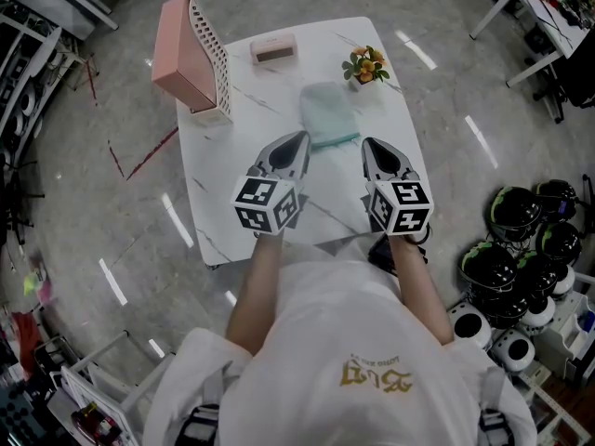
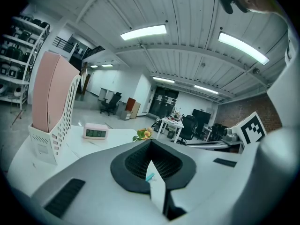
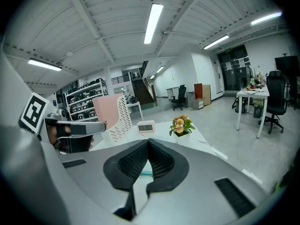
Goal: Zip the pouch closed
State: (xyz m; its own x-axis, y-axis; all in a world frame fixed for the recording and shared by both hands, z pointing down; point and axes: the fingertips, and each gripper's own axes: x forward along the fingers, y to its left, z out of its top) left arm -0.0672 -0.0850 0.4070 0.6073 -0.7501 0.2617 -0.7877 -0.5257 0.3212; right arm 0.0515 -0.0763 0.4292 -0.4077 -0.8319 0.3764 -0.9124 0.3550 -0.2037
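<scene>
Both clenched, my left tool [image 1: 302,137] and right tool [image 1: 367,142] point at the teal pouch's [image 1: 327,110] near edge on the white surface [image 1: 223,156]. A pink rack [image 1: 191,59] stands beyond.

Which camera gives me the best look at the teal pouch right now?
The head view: the whole pouch shows from above, lying flat on the table. The left gripper view catches only a small teal bit of it through a gap between the jaws; the right gripper view only a teal sliver below the jaws.
</scene>
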